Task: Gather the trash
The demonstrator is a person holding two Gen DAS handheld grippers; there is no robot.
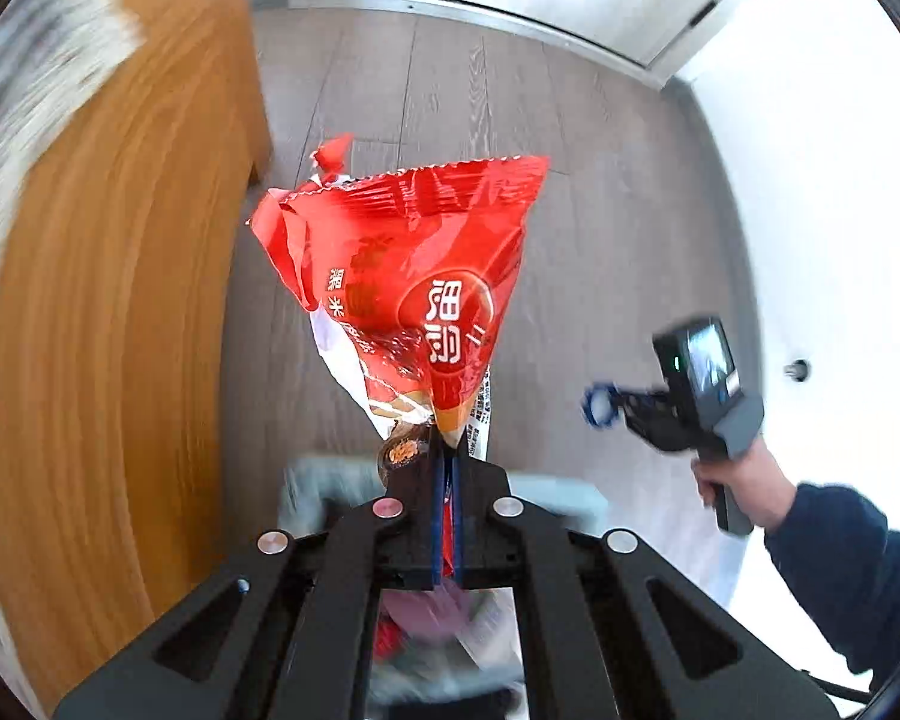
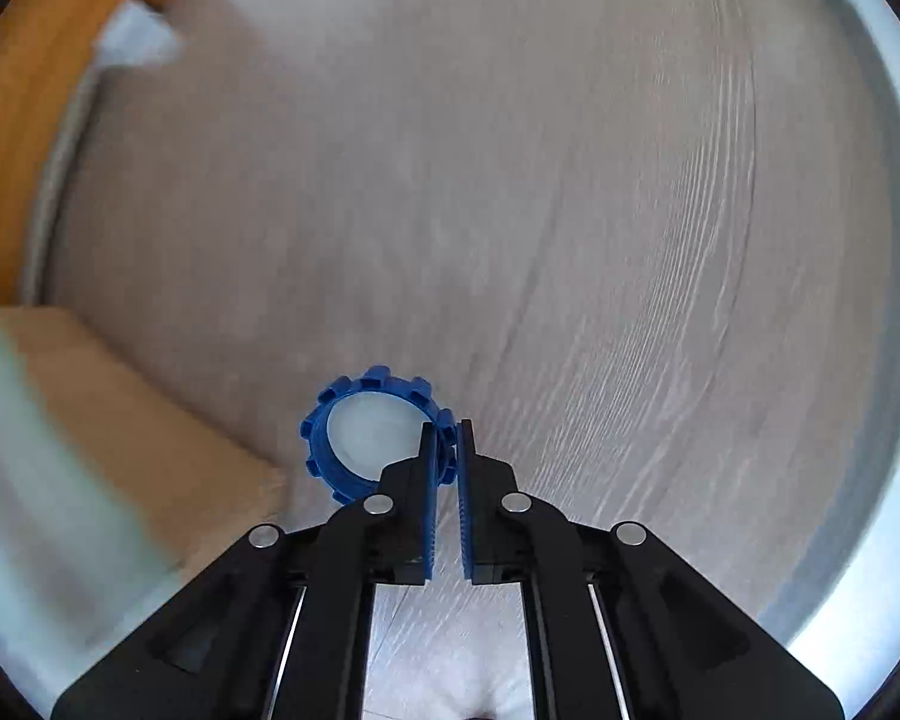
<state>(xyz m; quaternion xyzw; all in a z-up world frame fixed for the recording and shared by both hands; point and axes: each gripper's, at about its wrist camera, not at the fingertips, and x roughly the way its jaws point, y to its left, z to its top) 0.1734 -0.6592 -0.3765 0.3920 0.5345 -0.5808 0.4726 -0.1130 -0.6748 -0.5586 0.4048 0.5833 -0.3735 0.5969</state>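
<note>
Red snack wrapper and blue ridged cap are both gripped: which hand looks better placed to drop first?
Left, probably. The left gripper pinches the red snack wrapper, and blurred trash shows directly below it, possibly the bin. The right gripper holds the blue ridged cap over bare floor.

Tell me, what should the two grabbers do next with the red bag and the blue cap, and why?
Probably carry both to a bin, which neither view shows clearly. The left gripper is shut on a corner of the red snack wrapper, which hangs clear above the wooden floor. The right gripper pinches the rim of the blue ridged cap, also off the floor. Both pieces look secured.
</note>
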